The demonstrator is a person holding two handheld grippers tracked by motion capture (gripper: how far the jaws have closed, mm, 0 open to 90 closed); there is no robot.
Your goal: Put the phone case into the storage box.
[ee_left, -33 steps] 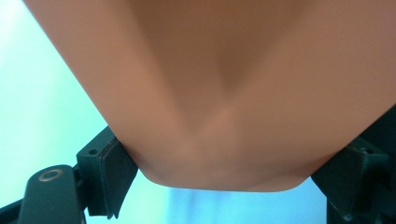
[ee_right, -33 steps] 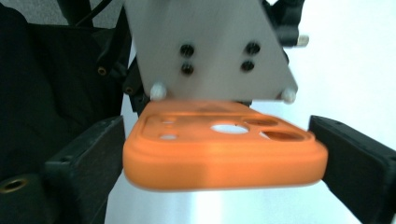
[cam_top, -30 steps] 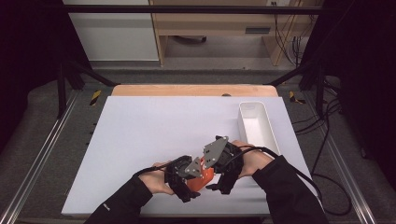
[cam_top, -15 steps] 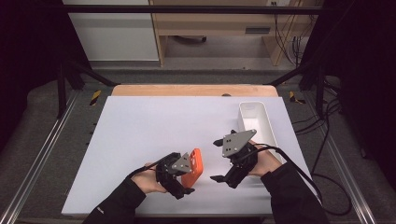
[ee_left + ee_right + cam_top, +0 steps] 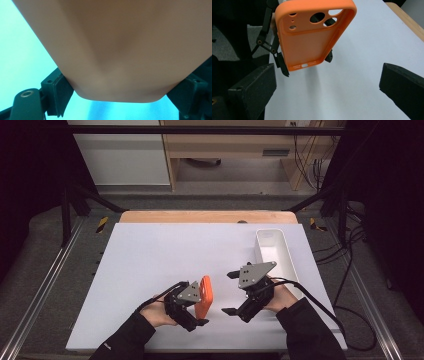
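An orange phone case [image 5: 205,295] stands on edge above the white table top [image 5: 150,255], and my left gripper [image 5: 200,308] is shut on it. In the left gripper view the case [image 5: 120,50] fills the space between the two black jaws. The right gripper view shows the inside of the case [image 5: 309,35], with its camera holes uppermost and the left gripper's fingers [image 5: 279,60] clamped on its sides. My right gripper [image 5: 230,292] sits just right of the case and apart from it. Its jaws are open, have just been closing a little, and have nothing between them.
A long white tray [image 5: 287,251] lies at the right side of the table, just beyond the right hand. A wooden strip [image 5: 205,217] runs along the table's far edge. Cables trail from the right gripper off the right edge.
A second ago both grippers were together at the orange case. The right gripper has let go and drawn off to the right, while the left gripper keeps the case and has shifted slightly left.
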